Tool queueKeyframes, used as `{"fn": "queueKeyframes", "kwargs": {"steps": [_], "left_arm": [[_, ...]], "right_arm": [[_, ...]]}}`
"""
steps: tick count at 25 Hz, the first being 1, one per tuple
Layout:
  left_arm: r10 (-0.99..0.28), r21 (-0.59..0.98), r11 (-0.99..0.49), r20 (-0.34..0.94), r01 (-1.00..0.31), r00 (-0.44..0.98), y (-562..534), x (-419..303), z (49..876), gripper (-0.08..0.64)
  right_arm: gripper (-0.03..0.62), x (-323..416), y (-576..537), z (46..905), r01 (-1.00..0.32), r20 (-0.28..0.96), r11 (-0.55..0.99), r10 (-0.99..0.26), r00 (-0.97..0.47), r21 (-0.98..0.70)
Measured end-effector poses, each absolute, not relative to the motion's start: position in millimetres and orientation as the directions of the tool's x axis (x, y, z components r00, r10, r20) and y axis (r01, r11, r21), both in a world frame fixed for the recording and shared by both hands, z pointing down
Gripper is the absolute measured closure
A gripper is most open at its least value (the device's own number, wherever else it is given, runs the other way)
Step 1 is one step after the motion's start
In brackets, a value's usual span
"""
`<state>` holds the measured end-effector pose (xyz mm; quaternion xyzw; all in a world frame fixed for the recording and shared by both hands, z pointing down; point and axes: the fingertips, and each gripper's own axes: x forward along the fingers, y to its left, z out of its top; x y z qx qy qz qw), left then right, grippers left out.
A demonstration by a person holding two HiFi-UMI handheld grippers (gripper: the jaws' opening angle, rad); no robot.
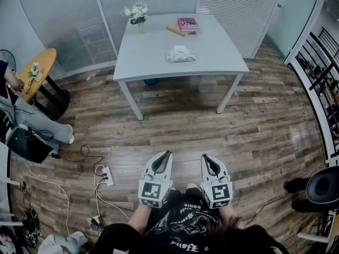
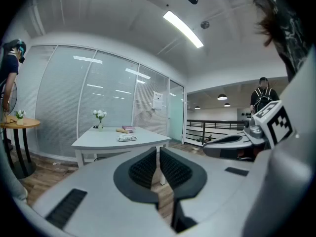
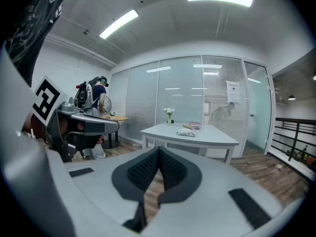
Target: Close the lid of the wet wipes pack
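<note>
The wipes pack lies near the front edge of the white worktop, with a vase of flowers and books further back. It is well apart from both grippers, with a stretch of wood floor in between. From here the pack is too small to tell how its lid stands, though a pale patch on top may be the flap.

The left gripper and right gripper are held side by side close to the person's body, pointing at the worktop and tipped slightly down. The right gripper's jaws meet at the tips with nothing in them. The left gripper's jaws are all but together, with only a thin slit between the pads, and they are also empty.

The step in hand seems to be the approach, so the lid work has not begun. To do it well:

1. Walk up until the pack sits squarely below the head view and the hinge side of the lid can be read.
2. Leave the jaws together, since closed tips make a firm, blunt pusher for a flap.
3. Steady the soft pack with 1 gripper on its end so it does not slide across the smooth worktop.
4. With the other gripper, fold the flap over from the hinge side and press down on its free edge until it seats.

The likely risks are pushing the pack away or denting it without latching the lid.
</note>
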<state>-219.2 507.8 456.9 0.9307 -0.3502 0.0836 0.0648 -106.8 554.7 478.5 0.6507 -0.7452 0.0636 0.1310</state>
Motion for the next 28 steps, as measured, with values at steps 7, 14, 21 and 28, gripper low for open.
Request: {"fn": "queueKeyframes", "kwargs": {"steps": [7,14,21,28], "left_arm": [[-0.645,0.071,-0.741,0.199,-0.668,0.738,503.4,-229.1,456.2,0.537],[-0.649,0.072,-0.738,0.202,-0.671,0.734,496.6,-243.5,457.9,0.537],[-0.652,0.086,-0.73,0.213,-0.678,0.728,484.5,-249.6,469.9,0.537],[-0.654,0.071,-0.731,0.213,-0.679,0.726,452.2,-227.4,472.8,0.537]], "right_arm": [[0.594,-111.0,547.2,474.5,-0.988,0.263,0.132,-0.959,-0.107,0.077],[0.594,-125.6,542.1,473.8,-0.988,0.242,0.138,-0.963,-0.118,0.067],[0.594,-136.5,529.5,485.5,-0.983,0.268,0.17,-0.952,-0.145,0.071],[0.594,-107.5,487.9,491.5,-0.985,0.259,0.163,-0.955,-0.145,0.049]]}}
